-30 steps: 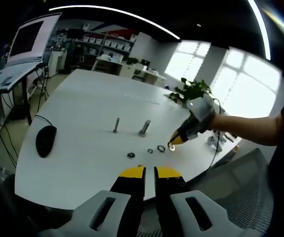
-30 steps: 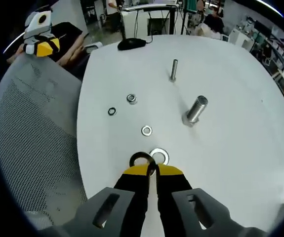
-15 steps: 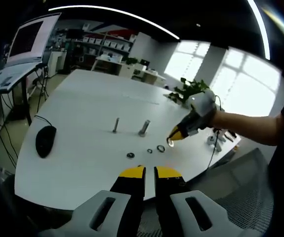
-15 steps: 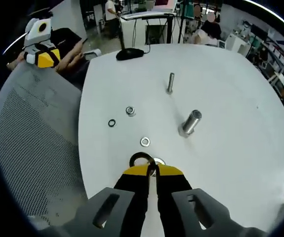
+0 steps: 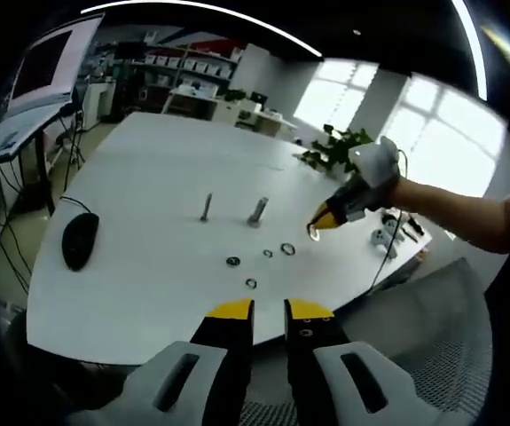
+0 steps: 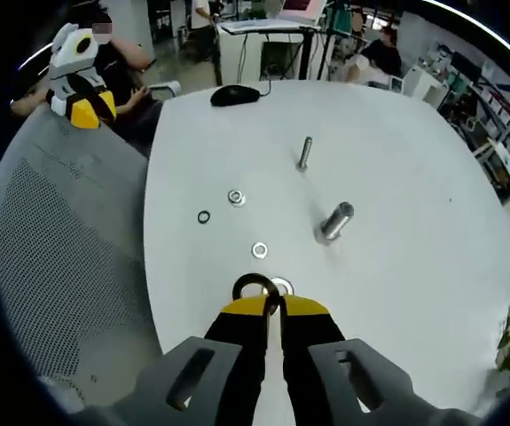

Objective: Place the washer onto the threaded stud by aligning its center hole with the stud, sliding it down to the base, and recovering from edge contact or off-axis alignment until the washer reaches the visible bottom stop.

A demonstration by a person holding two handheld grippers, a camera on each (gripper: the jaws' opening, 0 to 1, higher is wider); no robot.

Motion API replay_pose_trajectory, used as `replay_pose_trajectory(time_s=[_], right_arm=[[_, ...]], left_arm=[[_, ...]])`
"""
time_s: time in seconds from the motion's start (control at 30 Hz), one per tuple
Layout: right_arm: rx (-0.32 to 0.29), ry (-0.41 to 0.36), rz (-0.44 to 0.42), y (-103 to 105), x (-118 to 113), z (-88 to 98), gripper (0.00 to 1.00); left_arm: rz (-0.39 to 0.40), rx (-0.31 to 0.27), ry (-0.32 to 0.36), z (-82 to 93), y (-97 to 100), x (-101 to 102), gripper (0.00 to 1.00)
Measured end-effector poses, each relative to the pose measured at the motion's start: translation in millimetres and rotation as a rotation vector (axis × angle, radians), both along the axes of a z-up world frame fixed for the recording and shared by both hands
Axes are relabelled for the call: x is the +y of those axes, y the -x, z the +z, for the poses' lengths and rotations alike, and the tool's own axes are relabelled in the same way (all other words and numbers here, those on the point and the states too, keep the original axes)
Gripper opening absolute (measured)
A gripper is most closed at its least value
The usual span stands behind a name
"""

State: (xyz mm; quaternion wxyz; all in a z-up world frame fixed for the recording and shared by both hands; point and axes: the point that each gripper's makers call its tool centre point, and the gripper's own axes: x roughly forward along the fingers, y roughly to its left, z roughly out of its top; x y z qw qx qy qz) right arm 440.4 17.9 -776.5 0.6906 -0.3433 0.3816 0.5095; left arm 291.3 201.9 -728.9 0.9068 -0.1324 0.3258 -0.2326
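1. White worktop (image 6: 432, 266) spread wide, carrying two upright studs and several loose rings; black mouse (image 6: 237, 94) at the far edge.
2. Right claw (image 6: 266, 306) pinched shut on the washer (image 6: 253, 287), dark ring standing on edge above the yellow tips, lifted clear of the worktop. In the left gripper view, same claw (image 5: 317, 224) to the right of the studs, washer (image 5: 312, 232) at its tip.
3. Left claw (image 5: 269, 311) held back at the near edge, jaws slightly parted, gripping nothing.
4. Thick threaded stud (image 6: 335, 221) ahead and to the right of the held washer, apart from it; thin stud (image 6: 304, 152) farther off. Which one fits, hard to tell.
5. Loose washers: one (image 6: 278, 286) just behind the held ring, another (image 6: 259, 250) ahead, a ring (image 6: 204, 216) and a nut (image 6: 235, 196) to the left.
6. Advice for this step: carry high over the stud, roll the ring flat, centre the hole on the axis, then lower; on edge contact, lift a little and re-centre rather than push.
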Motion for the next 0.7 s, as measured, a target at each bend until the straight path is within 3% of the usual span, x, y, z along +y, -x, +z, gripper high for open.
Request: replay_pose_trajectory(time_s=[0.3,0.7], right_arm=[[-0.04,0.032,0.05,-0.3,8.5,22.3,0.06],[-0.07,0.033,0.098,-19.2,30.8,60.2,0.06]], left_arm=[[0.003,-0.018,0.002,2.5,-3.0,-0.4,0.14],[0.013,-0.036,0.012,5.4,-3.1,-1.0,0.14]])
